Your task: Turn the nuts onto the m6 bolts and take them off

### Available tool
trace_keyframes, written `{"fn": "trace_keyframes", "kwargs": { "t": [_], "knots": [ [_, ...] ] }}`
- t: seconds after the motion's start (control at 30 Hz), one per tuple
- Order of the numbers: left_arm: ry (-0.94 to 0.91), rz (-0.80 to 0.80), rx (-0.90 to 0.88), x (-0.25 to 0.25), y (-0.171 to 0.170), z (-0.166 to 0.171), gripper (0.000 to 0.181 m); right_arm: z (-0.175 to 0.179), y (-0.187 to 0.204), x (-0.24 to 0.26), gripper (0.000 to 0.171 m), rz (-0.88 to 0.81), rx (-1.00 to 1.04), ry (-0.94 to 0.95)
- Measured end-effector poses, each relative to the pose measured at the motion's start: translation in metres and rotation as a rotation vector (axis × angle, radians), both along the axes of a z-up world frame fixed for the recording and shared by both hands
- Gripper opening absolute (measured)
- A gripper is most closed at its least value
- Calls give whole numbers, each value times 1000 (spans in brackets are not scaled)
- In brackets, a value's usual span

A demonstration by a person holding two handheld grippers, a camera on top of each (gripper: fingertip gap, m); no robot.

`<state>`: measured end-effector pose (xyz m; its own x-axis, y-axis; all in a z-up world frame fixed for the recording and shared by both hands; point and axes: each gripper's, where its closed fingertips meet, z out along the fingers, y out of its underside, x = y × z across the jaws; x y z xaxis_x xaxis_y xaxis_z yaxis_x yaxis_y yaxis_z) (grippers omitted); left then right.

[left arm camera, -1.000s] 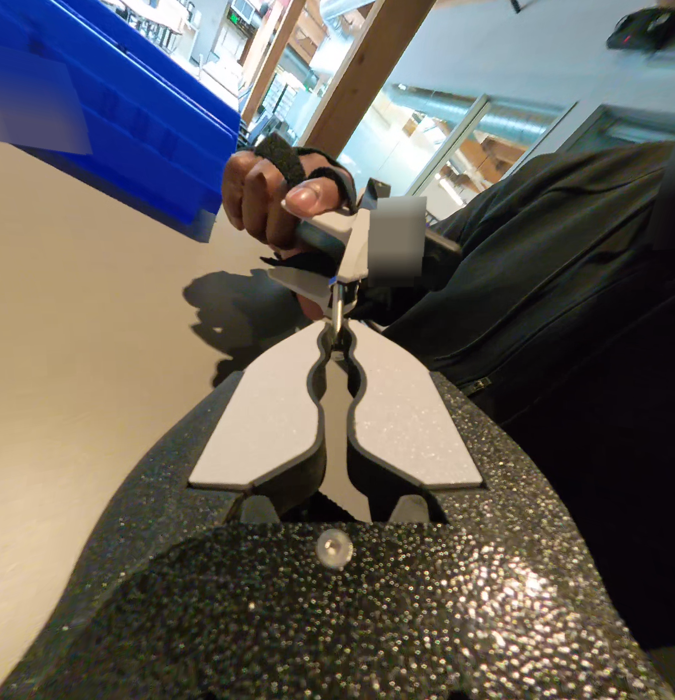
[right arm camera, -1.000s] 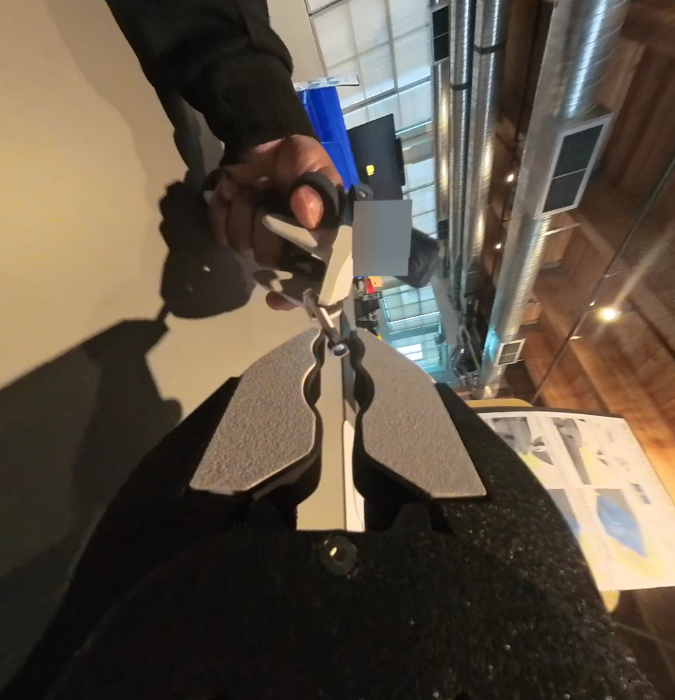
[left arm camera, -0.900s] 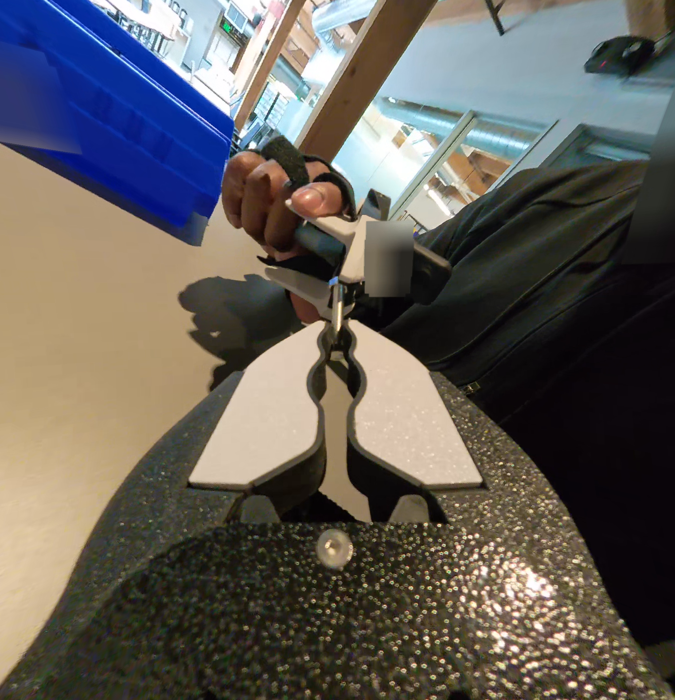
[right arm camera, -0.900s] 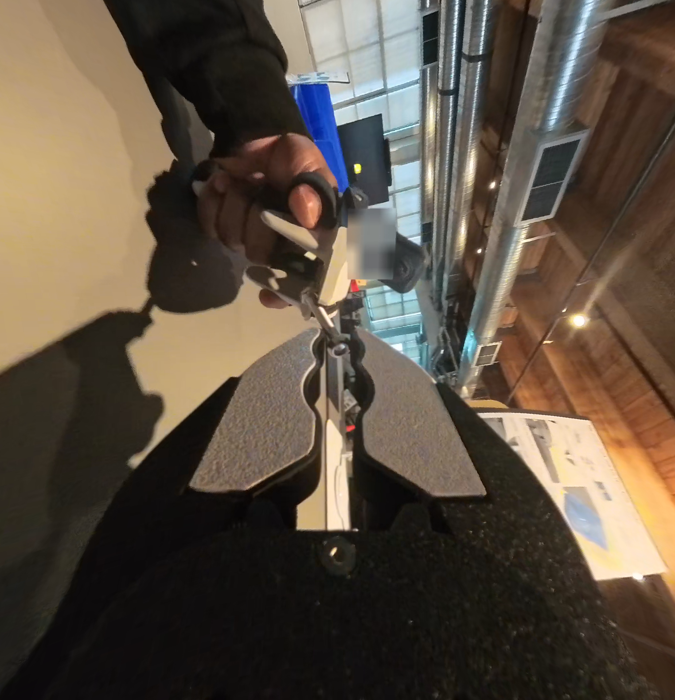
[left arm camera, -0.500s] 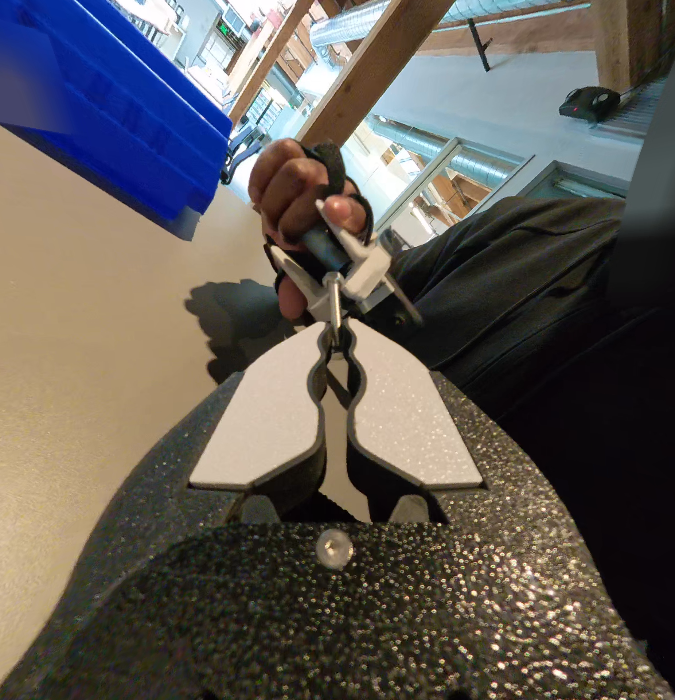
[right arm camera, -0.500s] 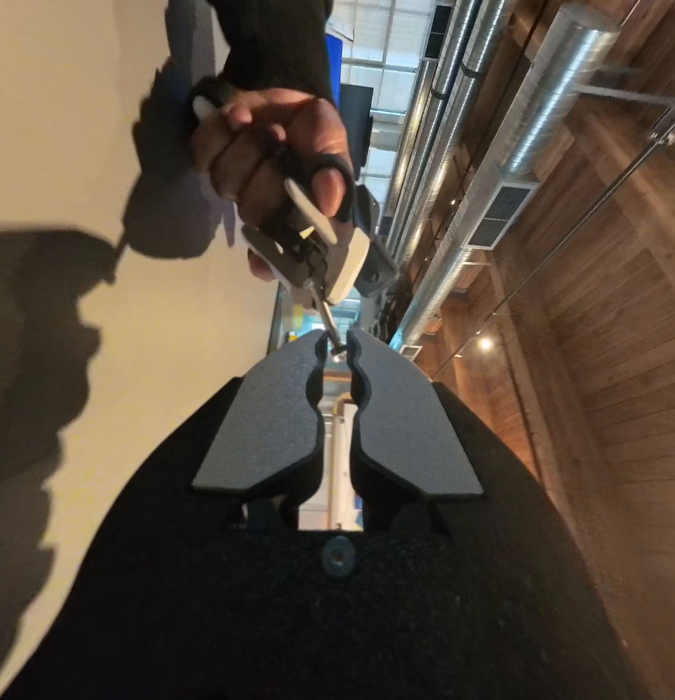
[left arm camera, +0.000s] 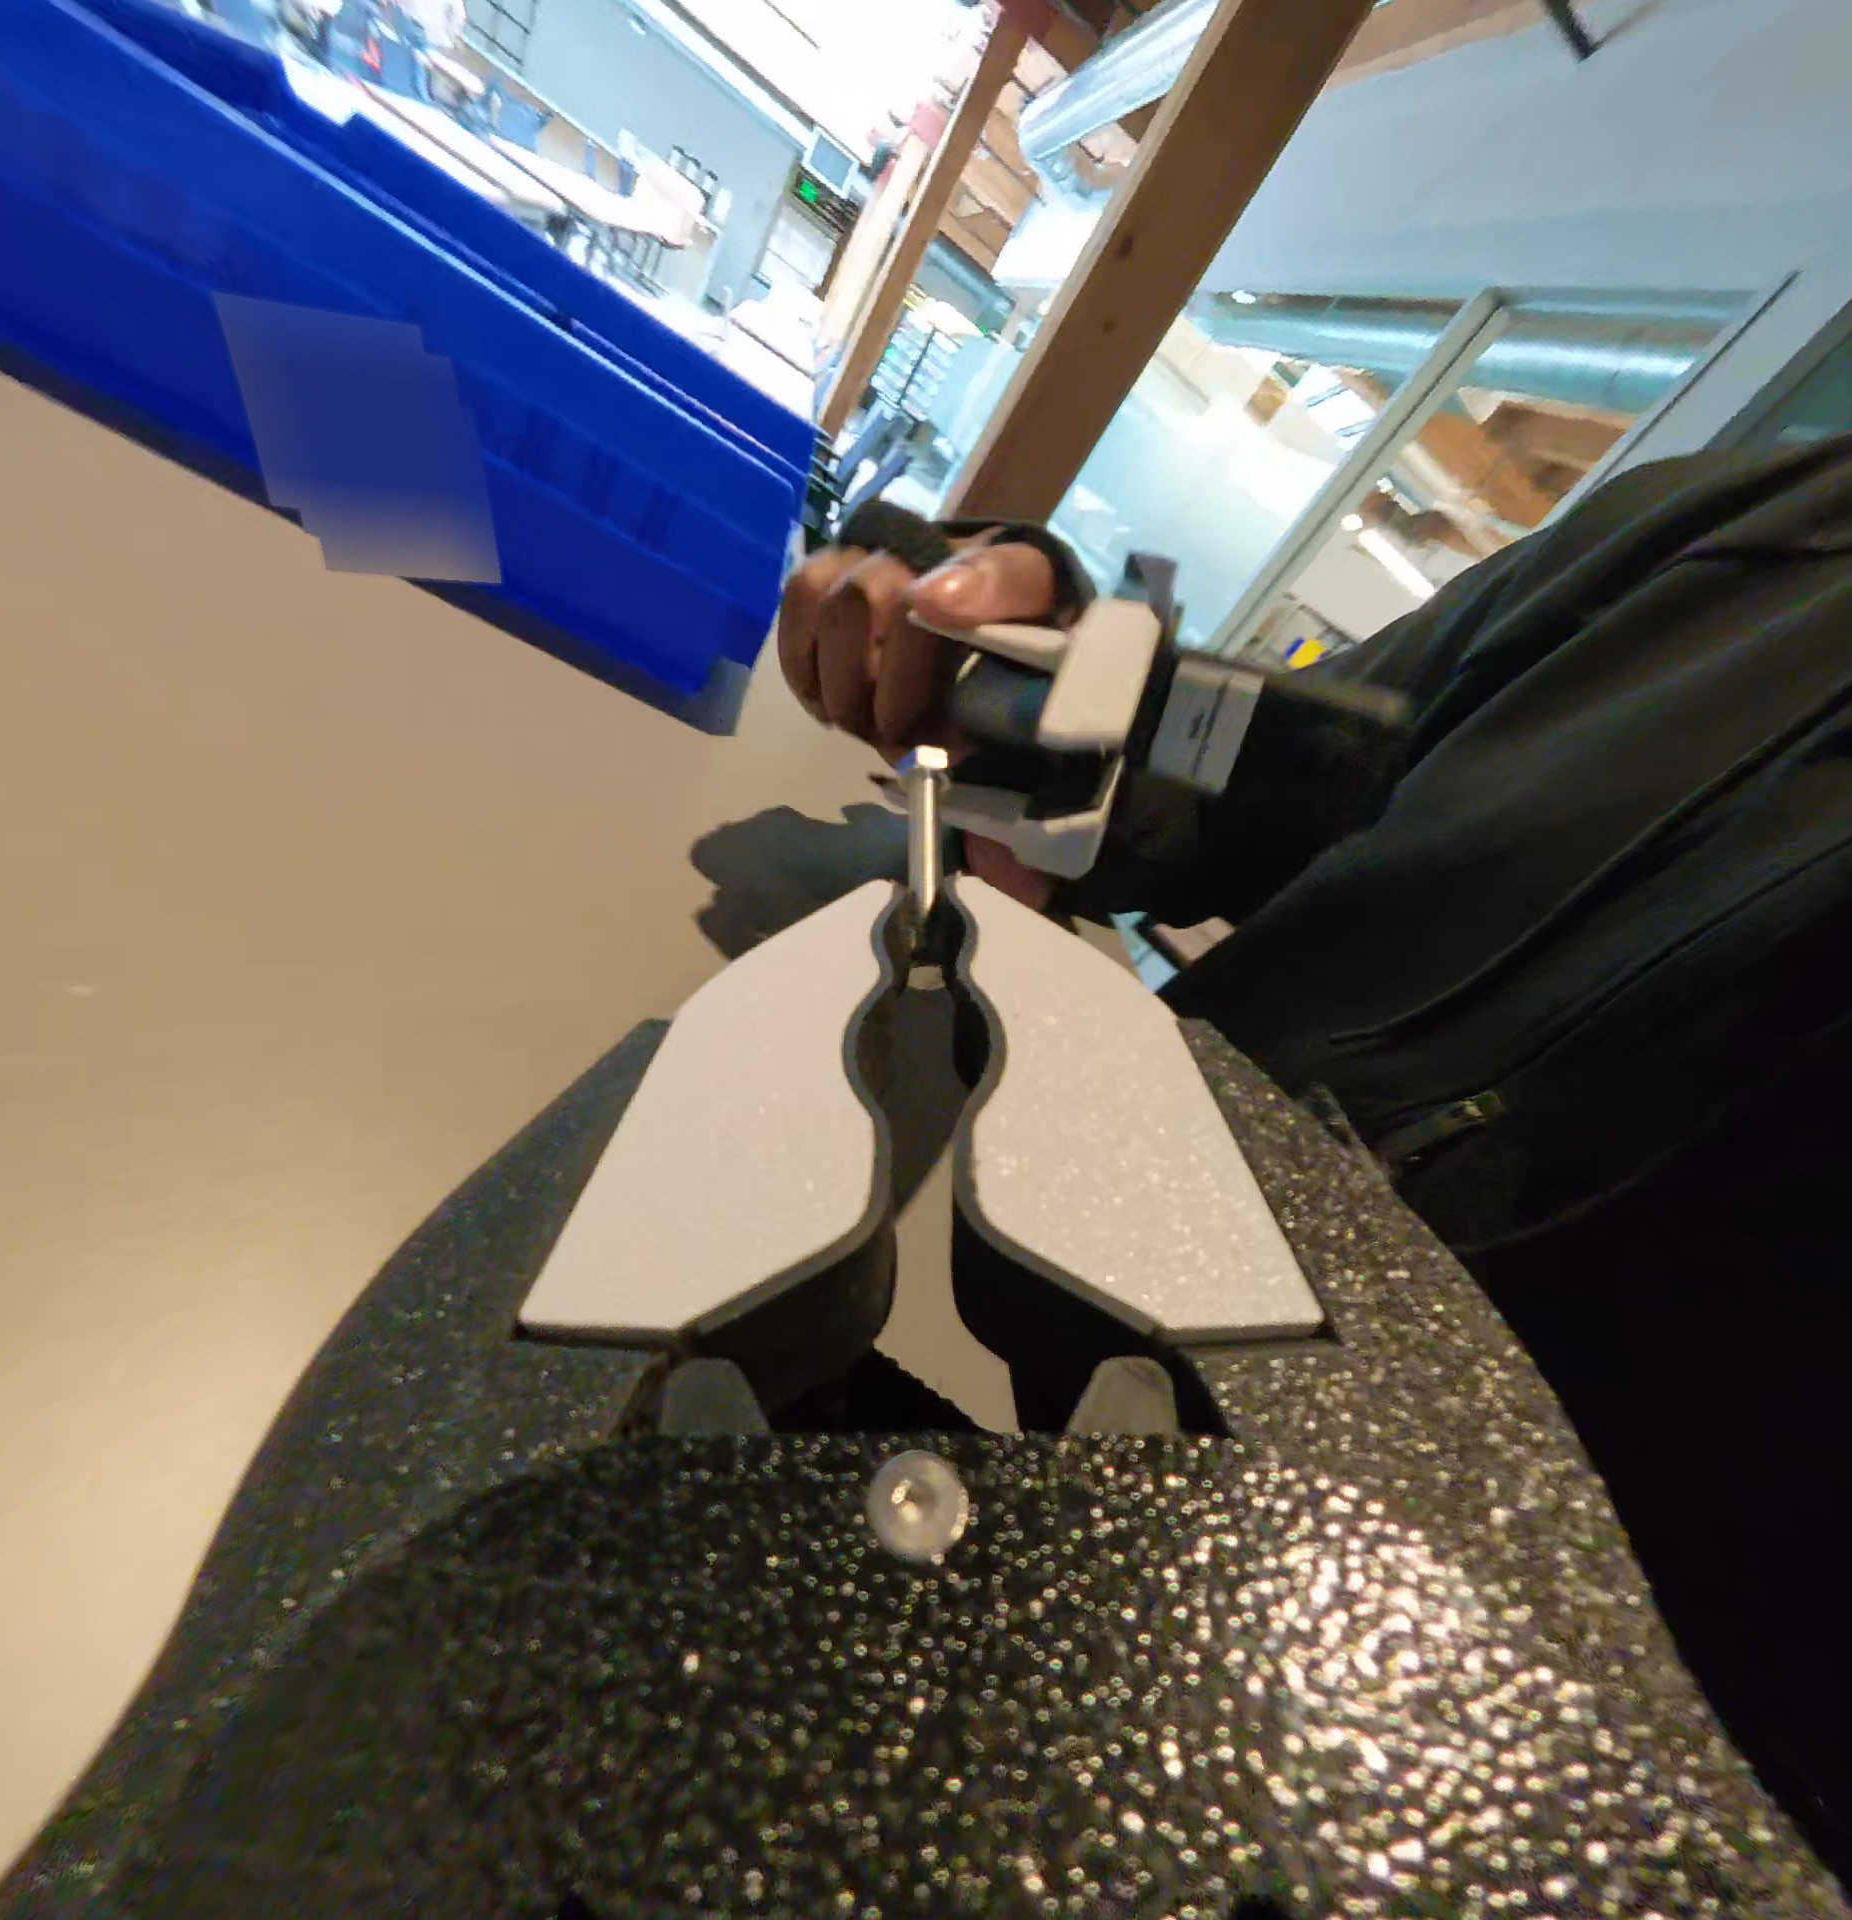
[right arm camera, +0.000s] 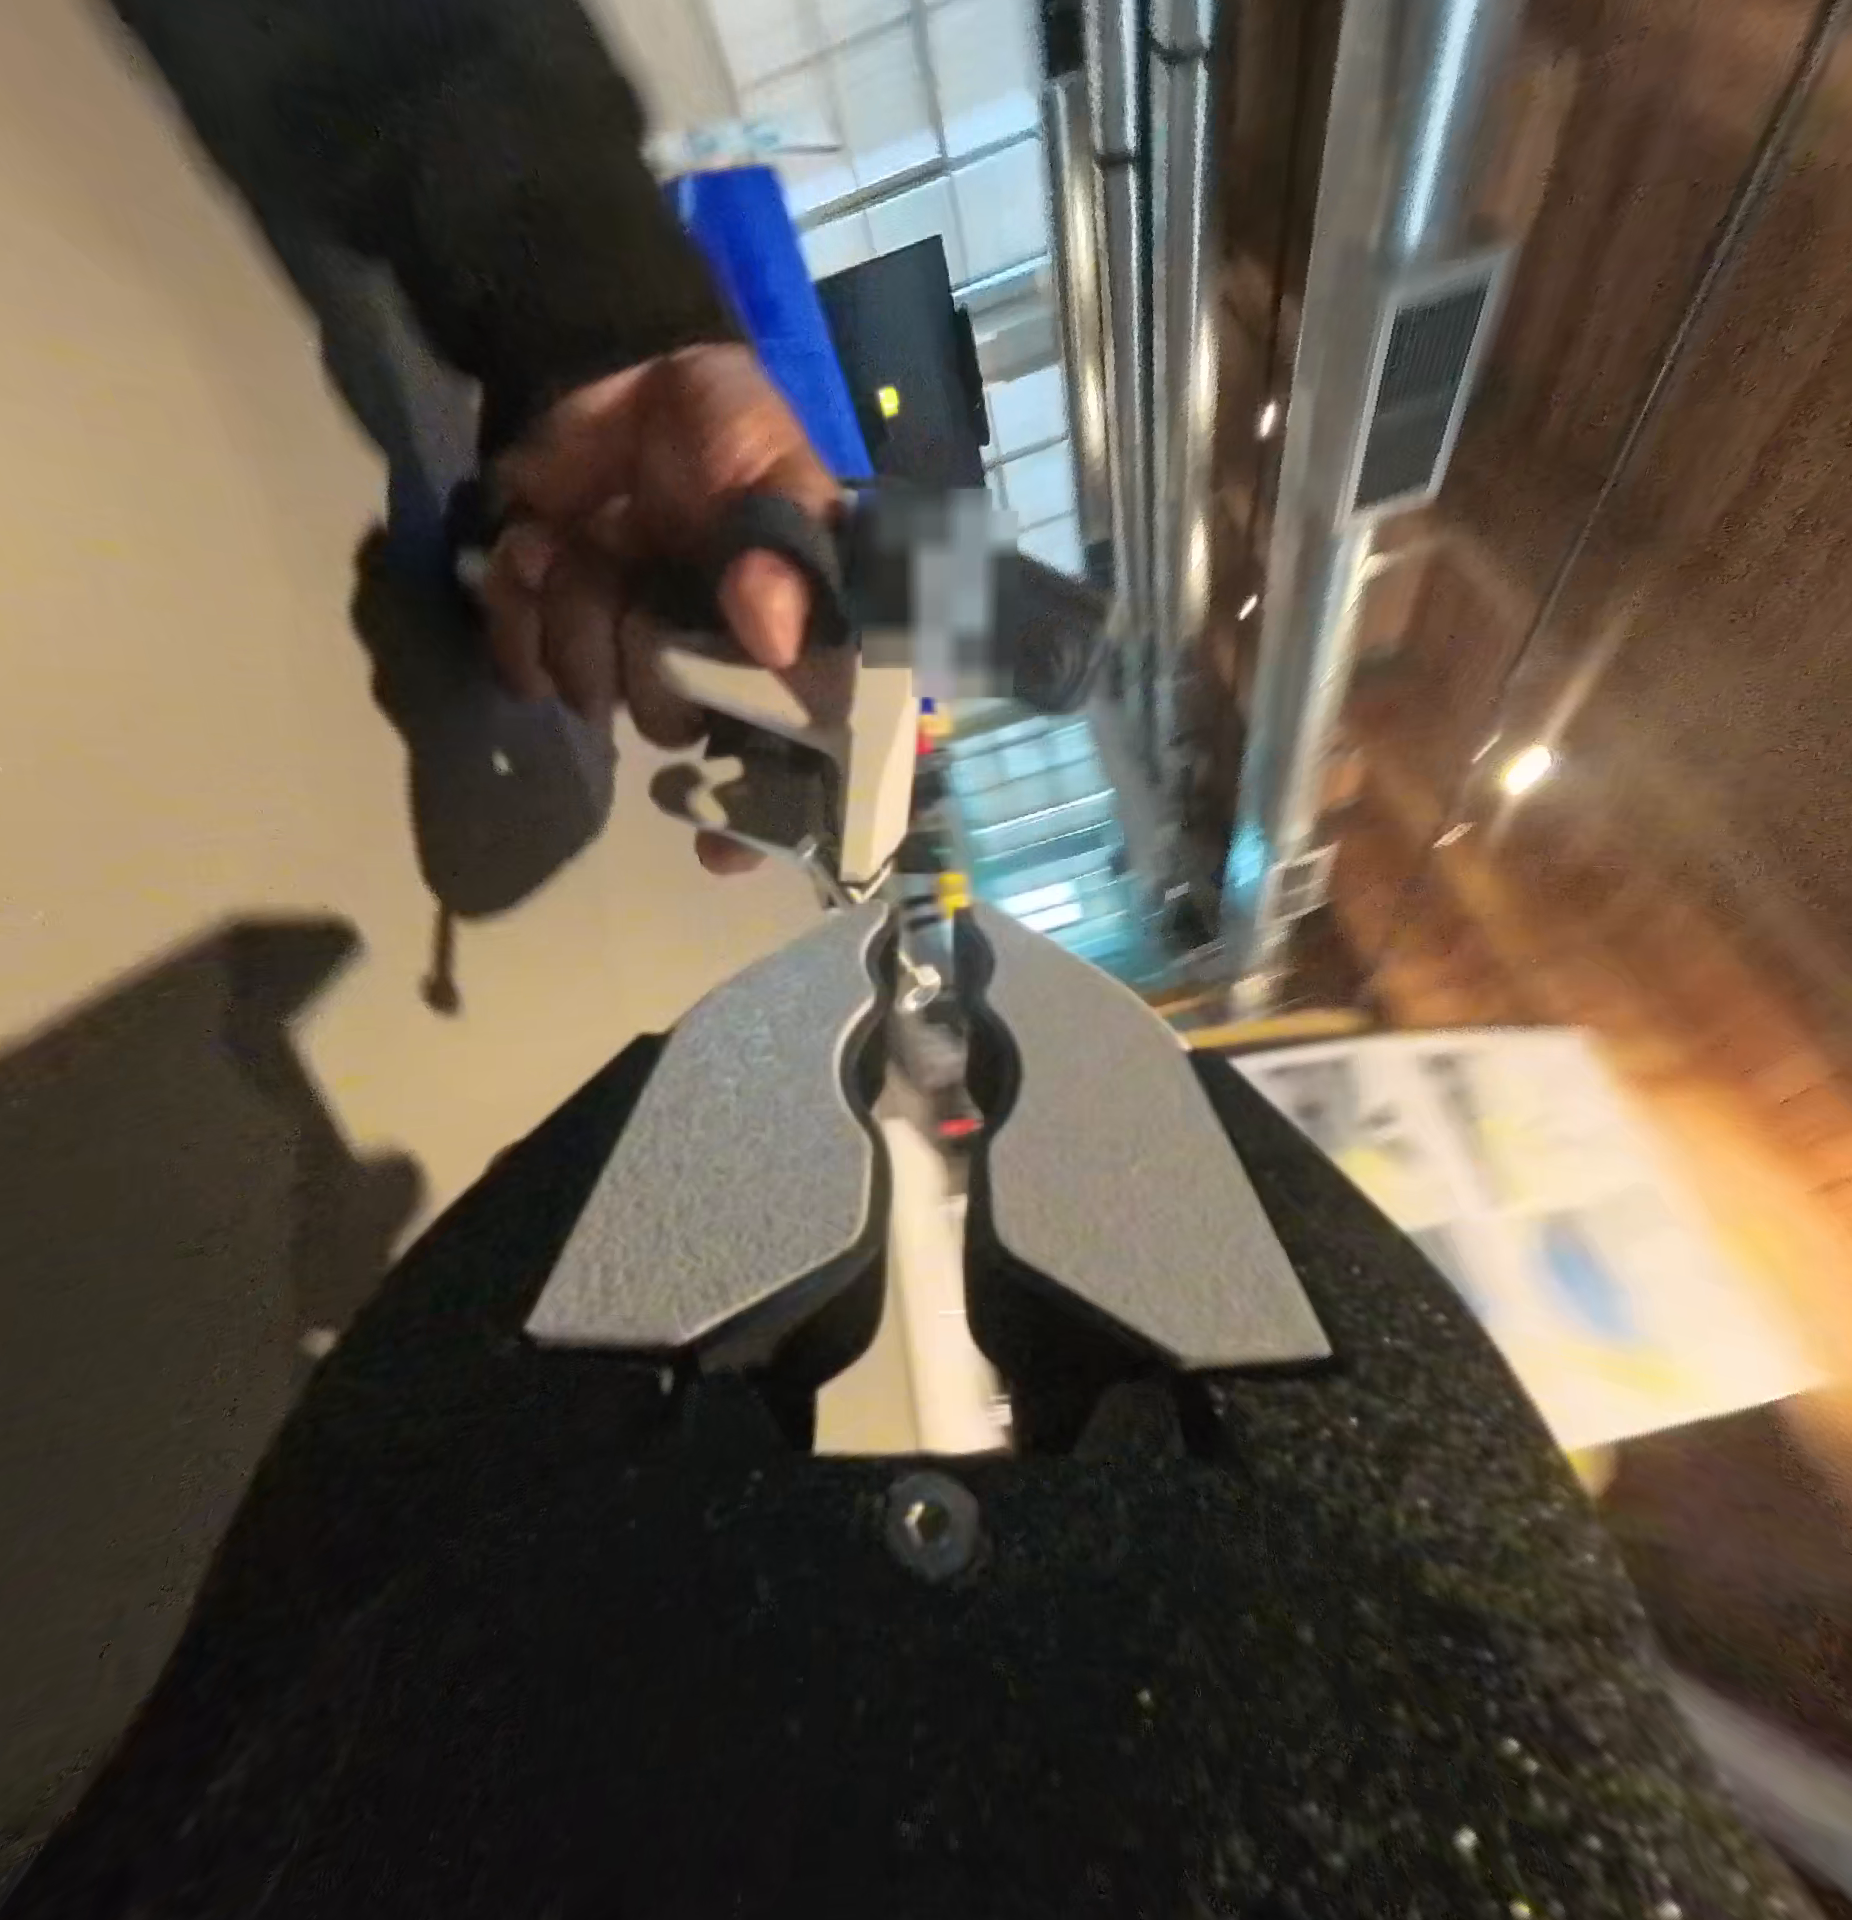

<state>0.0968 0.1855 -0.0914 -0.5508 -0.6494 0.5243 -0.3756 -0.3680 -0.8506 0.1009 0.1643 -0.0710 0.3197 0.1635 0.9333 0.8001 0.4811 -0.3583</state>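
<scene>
Table (left arm camera: 278, 987): beige surface, filling the left half of the left wrist view and the left side of the right wrist view.

Blue bins (left arm camera: 402, 343): stacked plastic, upper left of the left wrist view, standing on the table; one face bears a blurred patch.

Person: black sleeve and jacket (left arm camera: 1576, 831) across the right side of the left wrist view. One hand (left arm camera: 880, 644) at frame centre grips the handle of the far gripper. In the right wrist view, the other hand (right arm camera: 652, 551) sits upper centre, a black strap over one finger.

Printed sheet (right arm camera: 1524, 1226): right edge of the right wrist view, blurred.

Left gripper (left arm camera: 924, 914): grey fingers on a black speckled body, lower centre of its view. Tips drawn together and pinching the lower end of the bolt.

Right gripper (right arm camera: 927, 961): grey fingers, lower centre of its own view, which is motion-blurred. Tips close together around a small bright metal piece; I cannot tell whether they clamp it.

Bolt (left arm camera: 927, 831): slim, silver, hex head uppermost. It stands nearly upright at frame centre, rising out of the left gripper's tip notch, with its head level with the far gripper's fingers.

Nut (right arm camera: 917, 982): small, blurred, between the right gripper's tips; its seating cannot be made out.
</scene>
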Motion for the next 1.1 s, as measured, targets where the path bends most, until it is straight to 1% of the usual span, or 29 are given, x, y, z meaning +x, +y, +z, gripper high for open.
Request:
{"fn": "trace_keyframes", "kwargs": {
  "t": [0.07,0.1,0.17,0.2,0.27,0.37,0.43,0.47,0.5,0.53,0.63,0.77,0.83,0.97,1.1],
  "knots": [
    [-40,27,78,0,2,2,5,1,8,7,14,9,-213,243],
    [-57,34,116,0,2,3,5,0,11,9,22,21,-323,345],
    [-79,42,179,-1,2,4,5,0,15,12,38,42,-473,511],
    [-80,41,202,-1,1,3,5,0,16,13,42,58,-524,562],
    [-75,24,231,-1,-3,1,5,-3,16,14,44,69,-584,601],
    [-70,-7,264,-2,-10,-4,5,-14,16,10,47,67,-647,566],
    [-63,-27,292,-2,-14,-7,5,-21,11,3,43,88,-696,527],
    [-60,-42,302,-3,-17,-9,5,-24,8,0,36,104,-711,496],
    [-50,-62,301,-4,-20,-10,5,-26,5,-3,21,118,-702,457],
    [-27,-83,278,-6,-23,-12,5,-26,2,-5,11,133,-675,411],
    [43,-173,168,-13,-34,-15,5,-30,-9,-10,11,167,-521,188],
    [122,-276,43,-16,-50,-22,5,-34,-24,-13,10,186,-182,-239],
    [120,-300,10,-17,-54,-18,5,-33,-29,-13,10,181,-23,-409],
    [118,-338,-24,-18,-61,-15,5,-27,-38,-15,10,194,254,-672],
    [111,-364,-76,-18,-67,-9,5,-19,-44,-16,10,235,452,-802]
  ]
}}
